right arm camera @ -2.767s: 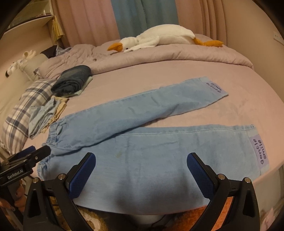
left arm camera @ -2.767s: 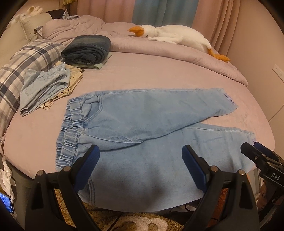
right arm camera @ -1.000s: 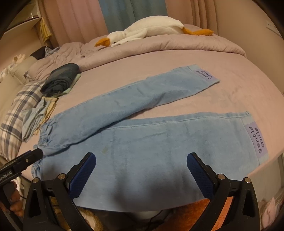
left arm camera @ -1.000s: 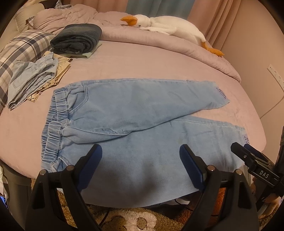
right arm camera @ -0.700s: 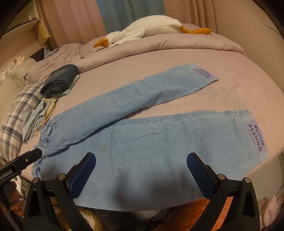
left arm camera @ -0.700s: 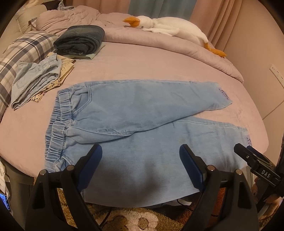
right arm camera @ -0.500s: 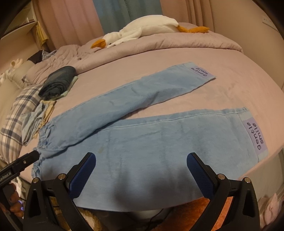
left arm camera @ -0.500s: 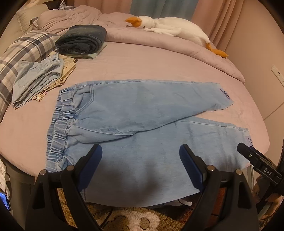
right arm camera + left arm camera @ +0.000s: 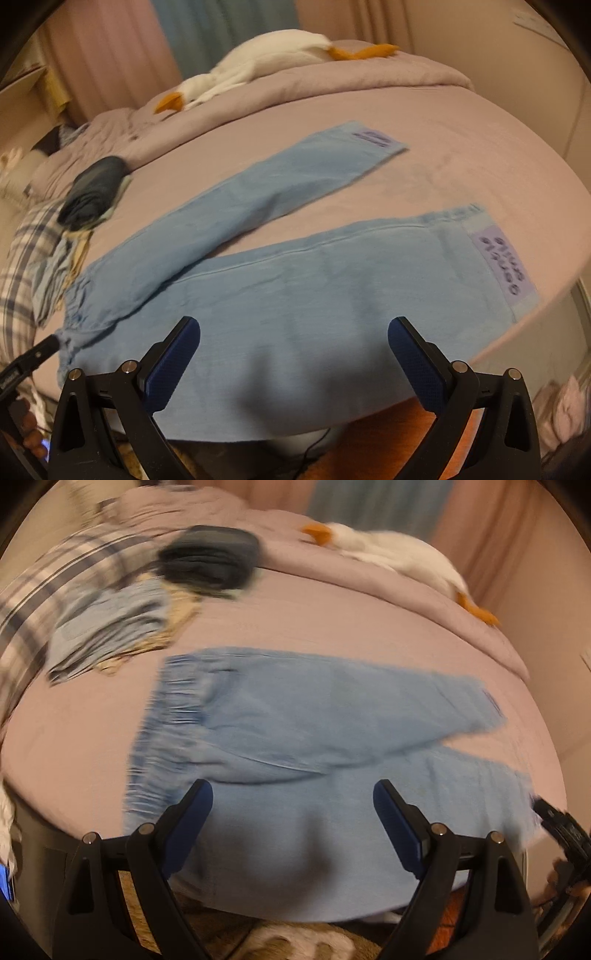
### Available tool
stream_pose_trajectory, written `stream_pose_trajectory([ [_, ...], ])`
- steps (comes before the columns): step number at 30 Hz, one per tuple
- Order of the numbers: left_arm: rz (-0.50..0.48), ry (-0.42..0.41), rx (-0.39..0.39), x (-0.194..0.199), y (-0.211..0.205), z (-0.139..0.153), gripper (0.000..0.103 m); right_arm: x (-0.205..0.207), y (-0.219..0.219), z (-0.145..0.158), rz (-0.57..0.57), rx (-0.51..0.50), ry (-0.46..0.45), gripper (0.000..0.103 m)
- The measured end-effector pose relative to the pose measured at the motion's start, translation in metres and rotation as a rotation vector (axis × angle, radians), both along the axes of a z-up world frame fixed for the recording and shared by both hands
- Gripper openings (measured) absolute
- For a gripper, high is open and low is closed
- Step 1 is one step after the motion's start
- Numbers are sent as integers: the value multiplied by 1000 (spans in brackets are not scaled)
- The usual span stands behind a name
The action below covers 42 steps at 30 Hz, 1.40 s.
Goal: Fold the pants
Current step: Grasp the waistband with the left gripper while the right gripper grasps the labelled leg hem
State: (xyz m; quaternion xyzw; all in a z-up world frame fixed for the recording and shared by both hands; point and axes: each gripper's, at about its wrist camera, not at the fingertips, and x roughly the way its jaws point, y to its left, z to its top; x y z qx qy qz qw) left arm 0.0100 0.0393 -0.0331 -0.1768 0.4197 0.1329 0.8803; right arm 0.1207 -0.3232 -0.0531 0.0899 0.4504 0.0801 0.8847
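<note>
A pair of light blue denim pants (image 9: 314,738) lies spread flat on the pink bed (image 9: 314,620), waistband to the left, legs running to the right. The far leg angles away from the near one, so the two form an open V; that leaves each leg free to be taken by itself. The near leg reaches the bed's near edge and hangs a little over it, where its hem and waist corner are easy to reach from the standing side.

The left tool (image 9: 291,819) hangs above the near leg close to the waistband, fingers spread wide and holding nothing. The right tool (image 9: 293,350) hangs above the same leg nearer its hem, where a lilac printed patch (image 9: 504,266) shows, also spread and empty. One tool at each end suits lifting a whole leg evenly, so the likely first fold is one leg laid over the other.

Folded clothes (image 9: 110,627), a dark rolled garment (image 9: 210,561) and a plush goose (image 9: 258,62) lie well apart at the far side, off the folding area.
</note>
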Motion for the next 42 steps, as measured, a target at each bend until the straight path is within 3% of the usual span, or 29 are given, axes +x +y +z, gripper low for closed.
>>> stream_pose_trajectory([
  [5, 177, 69, -7, -19, 62, -22, 88, 9, -69, -11, -181, 35, 57, 93],
  [8, 220, 101, -67, -28, 87, -39, 88, 9, -110, -24, -309, 27, 99, 82],
  [12, 196, 111, -174, -31, 98, -58, 88, 8, -149, -43, -406, 98, 147, 80],
  [14, 188, 116, -240, -30, 100, -69, 83, 8, -162, -51, -445, 98, 164, 77],
  [16, 214, 134, -297, -31, 99, -76, 70, 9, -169, -54, -468, 107, 168, 76],
  [18, 219, 129, -273, -31, 97, -75, 65, 13, -175, -57, -481, 132, 171, 74],
  [24, 124, 164, -219, -32, 87, -78, 61, 16, -170, -65, -487, 137, 178, 48],
  [26, 126, 168, -198, -34, 88, -79, 55, 10, -174, -65, -478, 151, 168, 28],
  [27, 146, 163, -194, -35, 89, -79, 48, 12, -179, -67, -477, 162, 162, 23],
  [29, 194, 138, -218, -37, 94, -80, 44, 10, -179, -67, -464, 174, 153, 15],
  [31, 264, 104, -248, -41, 94, -77, 38, 10, -179, -63, -469, 163, 152, 13],
  [34, 239, 71, -117, -42, 77, -54, 37, 11, -183, -42, -488, 175, 92, 12],
  [37, 231, 41, -152, -47, 87, -42, 37, 6, -184, -14, -478, 202, 2, 11],
  [39, 244, 53, -174, -47, 98, -46, 37, 4, -178, -3, -452, 158, -28, 11],
  [42, 251, 118, -192, -39, 106, -65, 38, 11, -173, -21, -446, 83, 23, 10],
])
